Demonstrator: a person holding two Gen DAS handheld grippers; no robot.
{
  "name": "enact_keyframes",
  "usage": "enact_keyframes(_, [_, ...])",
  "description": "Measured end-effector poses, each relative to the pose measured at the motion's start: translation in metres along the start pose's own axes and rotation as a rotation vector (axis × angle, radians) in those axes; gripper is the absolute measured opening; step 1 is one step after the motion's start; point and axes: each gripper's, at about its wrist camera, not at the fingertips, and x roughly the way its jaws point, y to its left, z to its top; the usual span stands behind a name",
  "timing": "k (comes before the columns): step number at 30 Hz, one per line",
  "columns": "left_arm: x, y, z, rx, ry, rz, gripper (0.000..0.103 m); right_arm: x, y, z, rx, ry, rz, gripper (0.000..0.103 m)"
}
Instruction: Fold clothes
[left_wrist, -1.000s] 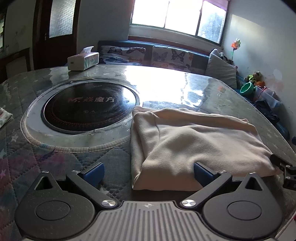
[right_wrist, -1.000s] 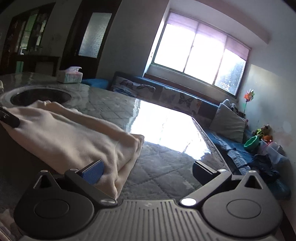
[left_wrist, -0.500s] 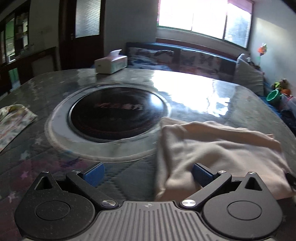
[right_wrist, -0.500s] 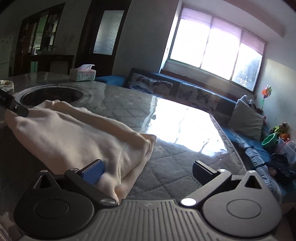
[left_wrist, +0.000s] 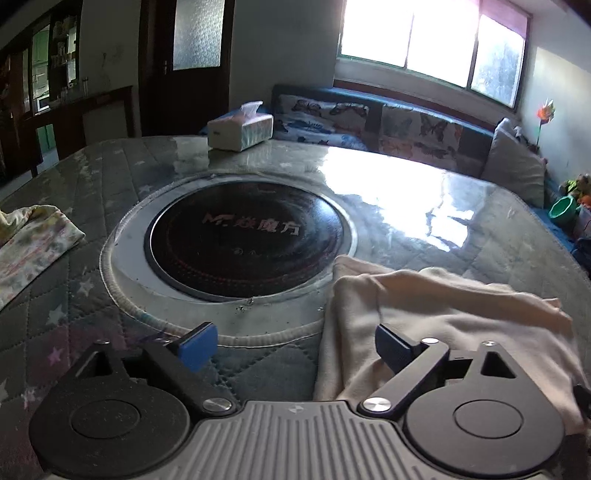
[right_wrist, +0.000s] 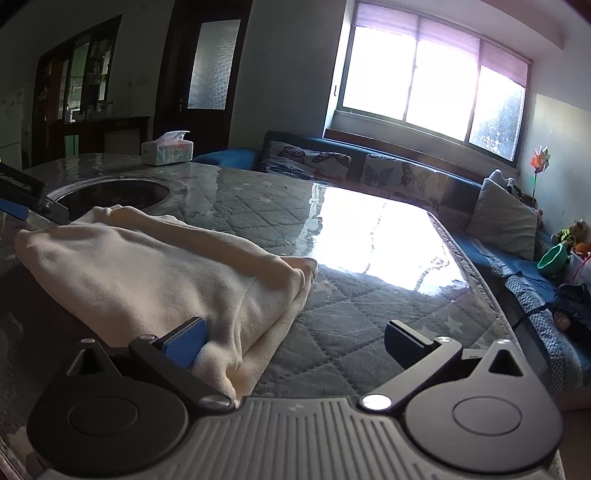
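Note:
A folded cream garment (left_wrist: 443, 325) lies on the quilted table, right of the round black hob; it also shows in the right wrist view (right_wrist: 147, 273). My left gripper (left_wrist: 291, 349) is open and empty at the garment's left edge, with its right finger over the cloth. My right gripper (right_wrist: 295, 345) is open at the garment's right end, its left pad touching the cloth fold. The left gripper's fingers (right_wrist: 33, 199) show at the far left of the right wrist view.
A round black hob (left_wrist: 243, 236) is set in the table middle. A tissue box (left_wrist: 240, 129) stands at the far edge. A floral cloth (left_wrist: 29, 243) lies at the left. A sofa with cushions (right_wrist: 406, 177) runs under the window.
My left gripper has swung left, so the garment sits further right in its view and the floral cloth has come into sight. My right gripper has barely moved.

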Motion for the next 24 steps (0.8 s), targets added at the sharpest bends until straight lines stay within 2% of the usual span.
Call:
enact_keyframes(2, [0.008, 0.000, 0.000, 0.002, 0.044, -0.048, 0.092, -0.001, 0.001, 0.000, -0.004, -0.002, -0.004, 0.103])
enact_keyframes(6, [0.017, 0.000, 0.000, -0.002, 0.061, -0.063, 0.091, -0.002, 0.004, -0.001, -0.021, -0.005, -0.019, 0.103])
enact_keyframes(8, [0.019, -0.004, 0.000, 0.046, 0.046, -0.050, 0.090, -0.002, 0.004, -0.001, -0.023, -0.003, -0.022, 0.103])
enact_keyframes(9, [0.018, -0.006, -0.001, 0.071, 0.027, -0.041, 0.087, -0.001, 0.004, -0.001, -0.021, -0.001, -0.021, 0.103])
enact_keyframes(10, [0.017, -0.010, -0.002, 0.113, -0.005, -0.003, 0.078, -0.001, 0.003, -0.001, -0.020, 0.001, -0.021, 0.103])
enact_keyframes(11, [0.019, -0.014, -0.003, 0.175, -0.029, 0.062, 0.079, -0.001, 0.003, -0.001, -0.018, 0.004, -0.020, 0.103])
enact_keyframes(17, [0.021, -0.014, -0.005, 0.209, -0.065, 0.081, 0.078, 0.000, 0.001, 0.000, -0.007, 0.017, -0.016, 0.103])
enact_keyframes(24, [0.022, -0.016, 0.003, 0.210, -0.035, 0.080, 0.079, 0.000, 0.001, 0.000, -0.002, 0.021, -0.014, 0.103])
